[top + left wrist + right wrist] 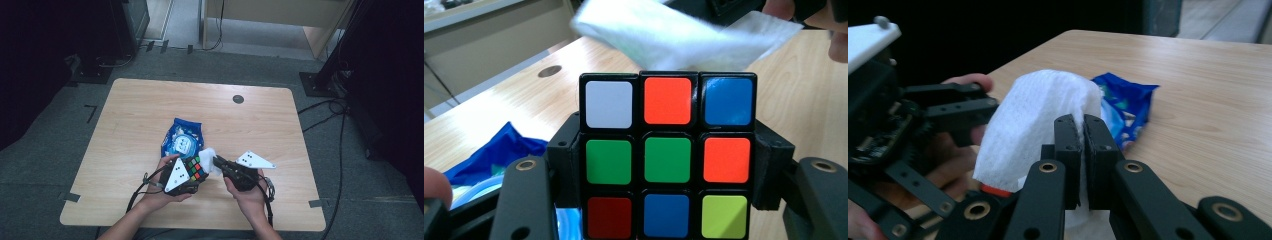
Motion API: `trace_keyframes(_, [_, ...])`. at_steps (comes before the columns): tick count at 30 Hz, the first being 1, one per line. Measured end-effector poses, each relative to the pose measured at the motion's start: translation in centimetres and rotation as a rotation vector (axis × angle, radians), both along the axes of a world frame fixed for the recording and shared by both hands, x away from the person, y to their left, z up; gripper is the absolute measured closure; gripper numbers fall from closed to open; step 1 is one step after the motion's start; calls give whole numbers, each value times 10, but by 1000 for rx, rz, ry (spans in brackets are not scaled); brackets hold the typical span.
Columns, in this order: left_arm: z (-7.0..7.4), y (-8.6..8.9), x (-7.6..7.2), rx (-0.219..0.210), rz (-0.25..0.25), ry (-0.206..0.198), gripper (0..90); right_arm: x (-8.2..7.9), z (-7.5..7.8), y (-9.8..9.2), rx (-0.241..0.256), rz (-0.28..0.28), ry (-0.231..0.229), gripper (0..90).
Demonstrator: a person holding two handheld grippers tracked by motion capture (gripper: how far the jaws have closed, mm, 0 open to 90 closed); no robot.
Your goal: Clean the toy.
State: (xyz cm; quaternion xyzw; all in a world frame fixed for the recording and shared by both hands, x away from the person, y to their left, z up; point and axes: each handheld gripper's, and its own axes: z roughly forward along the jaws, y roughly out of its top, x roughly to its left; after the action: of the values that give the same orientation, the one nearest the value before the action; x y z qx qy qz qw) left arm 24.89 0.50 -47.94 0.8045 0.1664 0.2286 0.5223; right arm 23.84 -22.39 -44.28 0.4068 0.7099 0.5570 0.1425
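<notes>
A scrambled colour cube (667, 156) is clamped between the jaws of my left gripper (192, 172), held just above the table near its front edge; the cube (197, 168) shows its coloured squares upward. My right gripper (1083, 145) is shut on a white wipe (1038, 125), which drapes against the cube's far side. In the left gripper view the wipe (684, 37) hangs across the top of the cube. In the high view the wipe (210, 157) sits between the two grippers, with my right gripper (218, 161) just right of the cube.
A blue wipe packet (182, 138) lies on the wooden table (260, 125) just beyond the grippers. A round cable hole (238, 99) is near the far edge. Dark stands and cables surround the table on the floor.
</notes>
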Motion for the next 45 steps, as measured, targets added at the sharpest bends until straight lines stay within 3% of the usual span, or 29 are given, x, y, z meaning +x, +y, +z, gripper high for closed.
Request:
trace_keyframes(4, [0,-2,-2,9,-13,-2,340,-2,0,10,34,49,24,873])
trace_keyframes(7, [-1,-2,-2,7,-14,1,340,-8,5,17,43,93,1,871])
trace_keyframes(9, [0,-2,-2,4,-14,-1,340,-13,9,22,22,106,-30,870])
trace_keyframes(12, [0,-2,-3,7,-10,-7,340,-11,8,21,1,79,-43,867])
trace_keyframes(18, [3,-1,-4,-3,-13,-17,340,4,-8,4,-42,-42,10,869])
trace_keyframes(21, [4,1,-3,-11,-10,-14,341,8,-12,-4,-28,-70,56,868])
trace_keyframes(29, [3,2,-1,-8,4,-6,341,-14,6,19,-33,41,-45,865])
trace_keyframes(33, [4,3,-1,-12,11,-10,341,-17,6,18,-24,55,-54,863])
trace_keyframes(36, [5,4,-1,-11,9,-12,341,-10,-1,10,-37,13,-27,863])
trace_keyframes(38, [5,4,-1,-16,6,-12,341,-3,-7,3,-75,-30,-7,864])
trace_keyframes(41, [6,5,-1,-28,5,-14,341,10,-20,-11,-144,-111,21,864])
trace_keyframes(45, [4,4,1,-16,19,-3,341,22,-29,-34,-187,-227,39,863])
